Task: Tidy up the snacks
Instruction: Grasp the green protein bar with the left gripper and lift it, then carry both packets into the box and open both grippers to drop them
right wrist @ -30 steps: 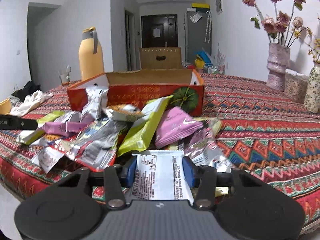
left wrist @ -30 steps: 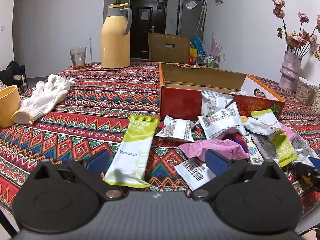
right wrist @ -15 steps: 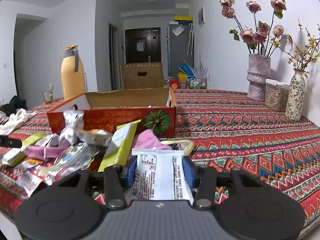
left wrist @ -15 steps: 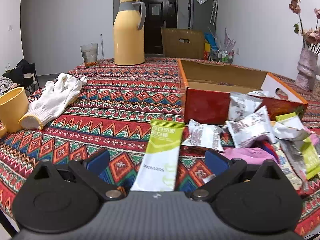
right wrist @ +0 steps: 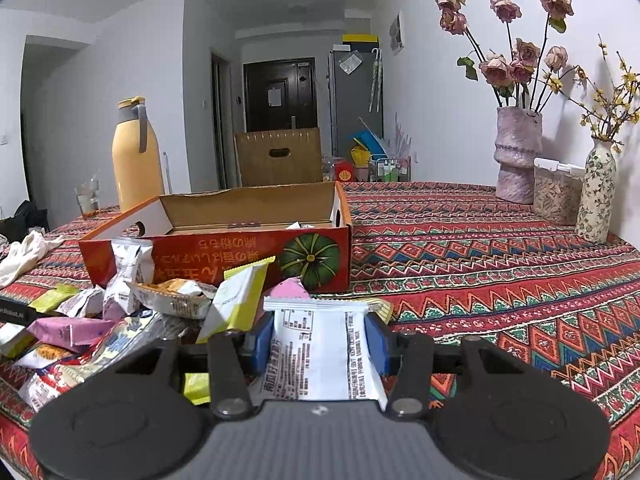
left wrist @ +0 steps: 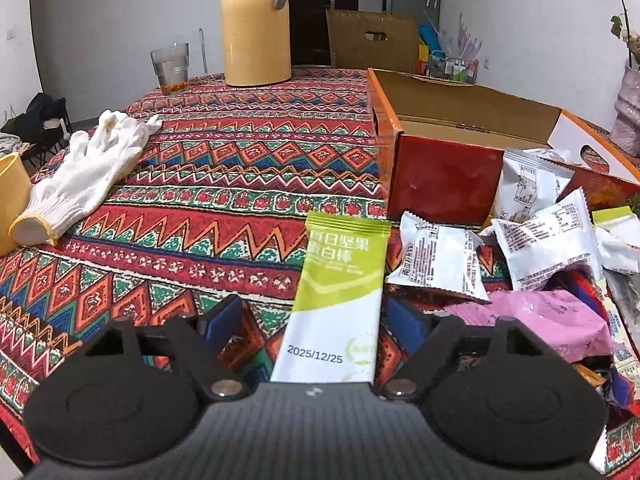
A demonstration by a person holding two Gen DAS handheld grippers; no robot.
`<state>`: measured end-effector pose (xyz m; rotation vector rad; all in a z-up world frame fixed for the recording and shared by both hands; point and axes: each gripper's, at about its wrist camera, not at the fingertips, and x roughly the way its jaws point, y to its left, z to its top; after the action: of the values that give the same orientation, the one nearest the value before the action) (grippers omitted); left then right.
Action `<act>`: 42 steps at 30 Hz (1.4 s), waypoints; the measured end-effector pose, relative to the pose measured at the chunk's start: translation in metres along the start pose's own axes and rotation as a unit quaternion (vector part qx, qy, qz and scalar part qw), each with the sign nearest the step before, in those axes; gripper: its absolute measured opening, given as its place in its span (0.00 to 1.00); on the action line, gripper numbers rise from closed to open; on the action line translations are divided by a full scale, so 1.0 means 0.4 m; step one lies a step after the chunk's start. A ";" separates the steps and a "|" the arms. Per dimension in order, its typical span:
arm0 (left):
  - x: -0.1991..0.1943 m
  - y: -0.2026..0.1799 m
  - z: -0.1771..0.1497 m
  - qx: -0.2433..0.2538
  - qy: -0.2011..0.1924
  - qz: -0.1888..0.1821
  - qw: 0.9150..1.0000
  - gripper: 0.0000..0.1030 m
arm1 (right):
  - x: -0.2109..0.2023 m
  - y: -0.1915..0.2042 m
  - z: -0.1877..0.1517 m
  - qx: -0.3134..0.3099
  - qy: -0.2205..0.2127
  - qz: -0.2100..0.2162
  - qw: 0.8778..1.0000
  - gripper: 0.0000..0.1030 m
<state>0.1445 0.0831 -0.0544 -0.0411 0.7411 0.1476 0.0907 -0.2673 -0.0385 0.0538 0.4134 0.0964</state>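
Lying between the blue pads of my left hand-held gripper (left wrist: 316,322) is a green-and-white snack bar (left wrist: 340,300), flat on the table (left wrist: 224,184) with its green end pointing away from me; the jaws are closing around it, the right pad near its edge, the left pad still apart from it. Just right of the bar sits a loose heap of snack packets (left wrist: 532,248), white, pink and green, piled against the near wall of the open red cardboard box (left wrist: 444,184). My right hand-held gripper (right wrist: 318,340) is clamped on a white printed packet (right wrist: 318,352), held above the near right part of the heap, with the box beyond it. Farther left on the table lie white gloves (left wrist: 92,168), and at the far end stand a yellow jug (left wrist: 256,28) and a glass (left wrist: 170,64).
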 end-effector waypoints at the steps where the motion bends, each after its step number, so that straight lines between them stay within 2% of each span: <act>1: 0.000 -0.001 0.000 0.000 -0.001 -0.003 1.000 0.70 | 0.001 0.001 0.001 0.000 0.000 0.000 1.000 0.46; 3: -0.003 -0.004 0.000 0.003 -0.004 -0.007 1.000 0.58 | 0.005 0.001 0.002 0.001 0.000 0.001 1.000 0.46; 8: -0.009 -0.012 0.002 0.006 -0.007 -0.014 1.000 0.39 | 0.007 0.008 0.007 0.004 -0.002 0.009 1.000 0.46; 20: -0.025 -0.019 0.002 0.002 -0.016 -0.015 1.000 0.38 | -0.001 0.020 0.023 0.004 -0.012 0.019 1.000 0.46; 27: -0.056 -0.016 0.022 -0.003 -0.035 -0.016 0.999 0.38 | -0.001 0.024 0.043 0.005 -0.021 0.021 1.000 0.46; 42: -0.113 -0.080 0.145 0.011 -0.099 -0.029 0.995 0.38 | 0.058 0.049 0.145 -0.003 -0.055 0.033 0.998 0.46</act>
<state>0.1550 0.0514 0.0183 -0.0268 0.5428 0.0875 0.1336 -0.2472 0.0068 0.0669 0.3007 0.1585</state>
